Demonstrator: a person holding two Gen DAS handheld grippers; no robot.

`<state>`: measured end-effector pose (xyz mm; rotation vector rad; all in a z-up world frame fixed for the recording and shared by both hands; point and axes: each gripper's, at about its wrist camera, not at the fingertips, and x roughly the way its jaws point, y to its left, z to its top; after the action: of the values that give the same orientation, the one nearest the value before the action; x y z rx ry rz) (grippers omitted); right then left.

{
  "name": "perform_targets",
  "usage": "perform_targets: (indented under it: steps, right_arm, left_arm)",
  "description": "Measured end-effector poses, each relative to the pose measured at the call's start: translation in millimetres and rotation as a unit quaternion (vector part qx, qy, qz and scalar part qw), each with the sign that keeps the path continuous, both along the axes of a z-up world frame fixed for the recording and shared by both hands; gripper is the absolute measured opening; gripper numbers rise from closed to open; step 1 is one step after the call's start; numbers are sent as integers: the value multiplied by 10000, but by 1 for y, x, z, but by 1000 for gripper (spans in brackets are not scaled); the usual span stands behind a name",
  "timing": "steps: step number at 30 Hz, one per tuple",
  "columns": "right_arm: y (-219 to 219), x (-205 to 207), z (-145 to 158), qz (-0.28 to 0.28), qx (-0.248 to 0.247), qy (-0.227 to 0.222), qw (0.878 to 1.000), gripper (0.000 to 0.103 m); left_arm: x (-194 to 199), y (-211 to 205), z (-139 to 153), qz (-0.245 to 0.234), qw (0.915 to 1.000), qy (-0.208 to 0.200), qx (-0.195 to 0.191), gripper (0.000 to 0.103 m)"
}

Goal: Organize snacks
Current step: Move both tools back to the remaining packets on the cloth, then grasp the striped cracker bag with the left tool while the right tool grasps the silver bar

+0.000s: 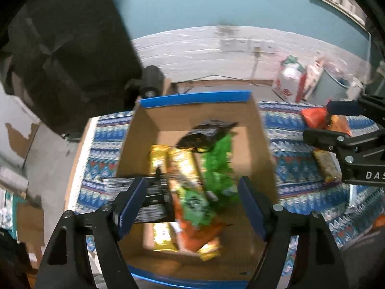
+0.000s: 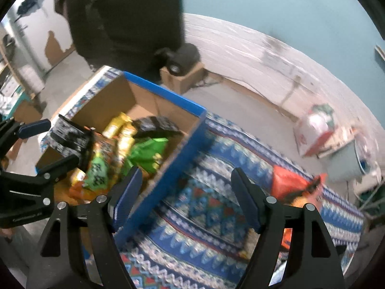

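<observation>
Your left gripper (image 1: 192,204) hung over the cardboard box (image 1: 262,144), fingers wide and gripping nothing; a black packet (image 1: 154,200) lay by the left finger across the box's near corner. Your right gripper (image 2: 185,197) was wide and empty above the patterned bench (image 2: 204,216). That packet could have slid off the rim. Only the right view showed the orange packet (image 2: 288,185) outside the box clearly.

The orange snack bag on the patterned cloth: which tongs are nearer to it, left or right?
Right. The right tongs hang open over the cloth beside the orange snack bag. The left tongs are open over the cardboard box.
</observation>
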<state>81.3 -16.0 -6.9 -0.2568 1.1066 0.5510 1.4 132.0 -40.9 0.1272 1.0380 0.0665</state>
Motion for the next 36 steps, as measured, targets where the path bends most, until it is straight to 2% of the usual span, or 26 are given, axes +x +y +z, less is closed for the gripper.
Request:
perform_targets:
  steps: [13,16,23,29,36]
  right_arm:
    - [-91,-12,3,-601,-178,54,9980,77]
    - [-108,-12,-4,-720,-277,114,9970,78]
    - [-161,-11,-28,-1223,-367,339,9912,78]
    - [-213,-17,-64,-1752,-467,735,9807,78]
    - [-244,-33,-94,-2086,-504,1138,9701,78]
  left_arm:
    - [0,-75,-7,-613,9980,138,-34,81]
    - [2,-96,-12,-810,9965,185,74,81]
    - [6,-140,-23,-1157,9925,397,9,81]
    - [4,-174,-42,-1448,9874,639,-7,81]
    - [6,-200,-64,-1608,9831,874,100,81]
